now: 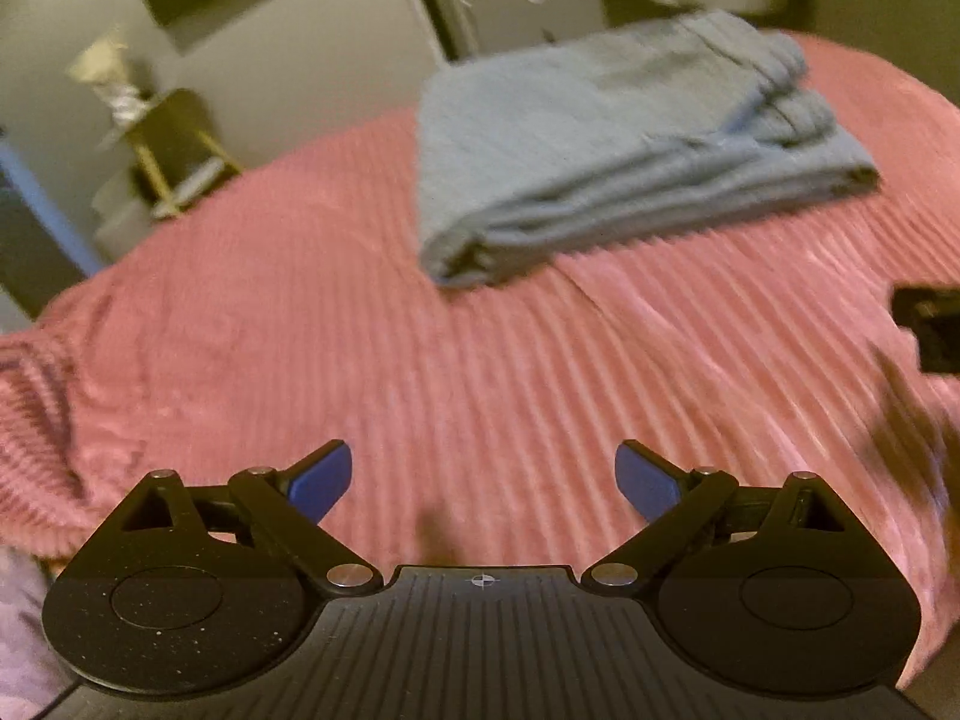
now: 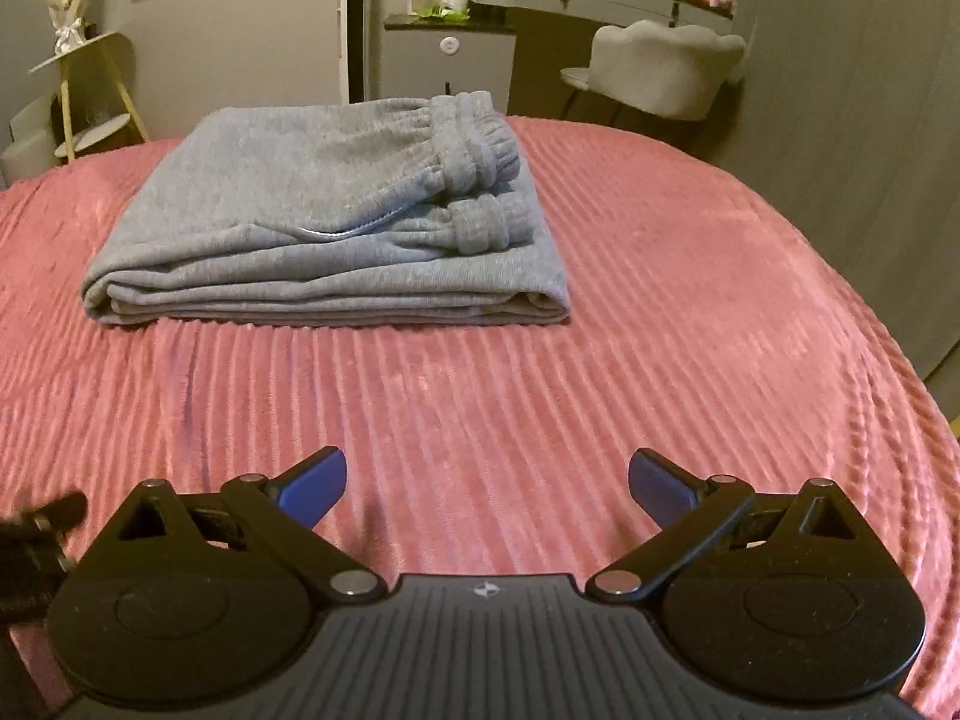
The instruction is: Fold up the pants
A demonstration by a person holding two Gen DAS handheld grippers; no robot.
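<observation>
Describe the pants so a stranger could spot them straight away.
Find the bed with the pink ribbed blanket. On its far half lies a grey bundle, the pants, folded into a flat stack. Nothing else rests on the blanket; gathered elastic cuffs at its right end mark it out.

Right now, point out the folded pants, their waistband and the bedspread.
folded pants point(image 2: 312, 222), right wrist view, flat top layer.
waistband point(image 2: 474, 138), right wrist view, gathered elastic edge.
bedspread point(image 2: 480, 396), right wrist view, bare ribbed pink stretch before the pants.

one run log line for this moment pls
stage: fold looks done | pants: folded stack on pink bedspread | left tongs: open, empty | right tongs: open, empty
</observation>
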